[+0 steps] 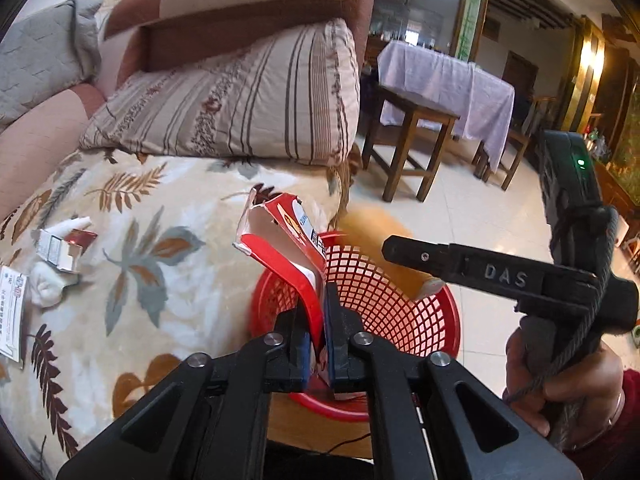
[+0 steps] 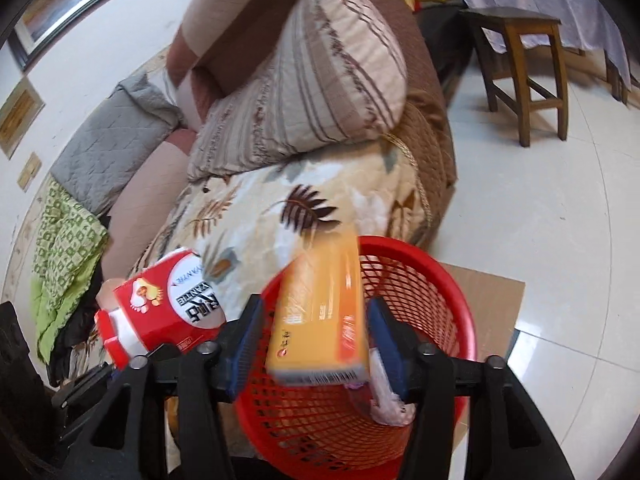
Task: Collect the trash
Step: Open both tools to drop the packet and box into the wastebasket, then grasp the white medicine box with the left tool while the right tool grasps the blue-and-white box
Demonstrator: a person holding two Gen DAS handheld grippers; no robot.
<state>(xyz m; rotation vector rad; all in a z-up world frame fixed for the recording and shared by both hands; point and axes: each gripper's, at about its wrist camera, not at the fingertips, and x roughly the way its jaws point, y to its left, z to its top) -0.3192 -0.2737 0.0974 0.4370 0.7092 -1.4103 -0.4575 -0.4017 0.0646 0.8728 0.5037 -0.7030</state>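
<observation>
My left gripper (image 1: 316,304) is shut on a torn red and white carton (image 1: 280,240), held upright over the near rim of a red mesh basket (image 1: 400,300). The same carton (image 2: 168,312) shows at the left of the right wrist view. My right gripper (image 2: 316,336) stands open above the basket (image 2: 420,280). An orange box (image 2: 320,320) sits blurred between its blue pads, not pressed by either. From the left wrist view that box (image 1: 380,240) is a blur beside the right gripper's black finger (image 1: 440,256). A crumpled pale wrapper (image 2: 388,404) lies inside the basket.
A small red and white packet (image 1: 64,248), a white tissue (image 1: 48,284) and a paper leaflet (image 1: 12,312) lie on the leaf-print sofa cover (image 1: 160,280). A striped pillow (image 1: 240,100) leans behind. The basket stands on cardboard (image 2: 492,300) on a tiled floor (image 2: 540,200), near a wooden stool (image 2: 524,60).
</observation>
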